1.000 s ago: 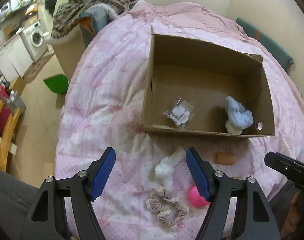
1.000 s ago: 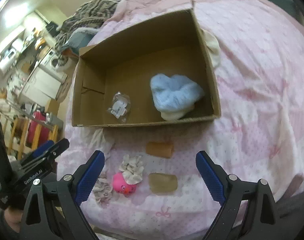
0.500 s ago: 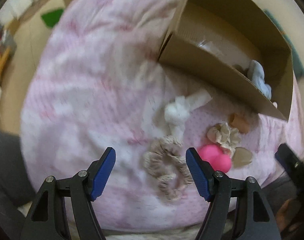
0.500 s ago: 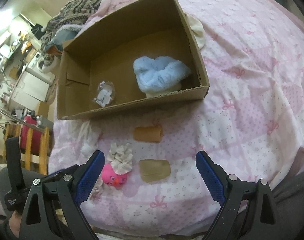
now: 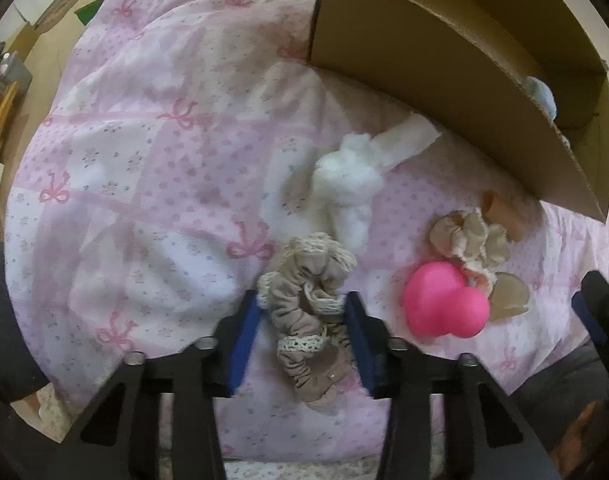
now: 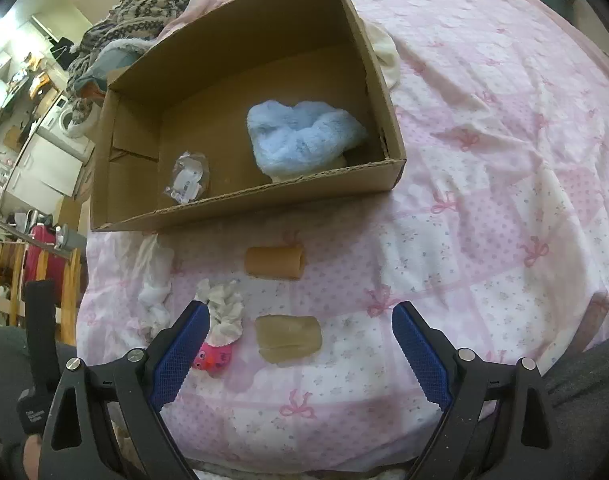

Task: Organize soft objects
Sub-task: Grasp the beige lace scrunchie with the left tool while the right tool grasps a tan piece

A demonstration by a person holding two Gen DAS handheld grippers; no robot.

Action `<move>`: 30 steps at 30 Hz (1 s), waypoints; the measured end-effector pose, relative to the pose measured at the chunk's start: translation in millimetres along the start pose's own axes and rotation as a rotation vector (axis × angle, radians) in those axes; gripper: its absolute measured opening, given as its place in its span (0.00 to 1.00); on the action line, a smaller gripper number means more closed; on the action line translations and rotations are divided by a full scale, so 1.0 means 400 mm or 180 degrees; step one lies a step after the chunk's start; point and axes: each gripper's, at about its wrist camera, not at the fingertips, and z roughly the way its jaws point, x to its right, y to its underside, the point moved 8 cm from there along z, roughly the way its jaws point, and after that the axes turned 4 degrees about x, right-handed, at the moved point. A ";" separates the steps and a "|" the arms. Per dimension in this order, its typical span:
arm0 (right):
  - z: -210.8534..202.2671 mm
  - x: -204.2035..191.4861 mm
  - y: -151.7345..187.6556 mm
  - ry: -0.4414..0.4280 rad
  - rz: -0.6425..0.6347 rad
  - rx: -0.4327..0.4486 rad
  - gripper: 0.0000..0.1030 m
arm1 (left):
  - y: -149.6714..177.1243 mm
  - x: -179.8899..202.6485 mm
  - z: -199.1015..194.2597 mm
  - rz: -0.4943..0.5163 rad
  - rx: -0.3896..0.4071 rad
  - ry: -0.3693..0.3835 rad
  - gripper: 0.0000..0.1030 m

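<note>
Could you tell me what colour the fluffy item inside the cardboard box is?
Light blue, clearest in the right wrist view.

I am in a home, in a bedroom that opens onto a small kitchen or laundry corner. I work over a bed [image 6: 504,128] under a pink quilt printed with bows. A heap of knitted clothes [image 6: 144,4] lies at its far side. Past it I see a washing machine [image 6: 66,120], white cabinets [image 6: 40,168] and a wooden chair [image 6: 8,272].
</note>
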 end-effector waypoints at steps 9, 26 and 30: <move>0.006 0.014 -0.005 0.0008 0.0059 -0.0044 0.95 | 0.027 -0.106 -0.057 -0.0121 -0.0178 0.0164 0.10; 0.082 -0.004 0.041 -0.0368 0.0293 -0.0540 0.74 | -0.120 -0.033 -0.188 0.0436 0.0397 0.0188 0.10; 0.123 -0.010 0.059 -0.0319 0.0281 -0.0703 0.59 | -0.121 -0.039 -0.155 0.0324 0.0327 0.0200 0.10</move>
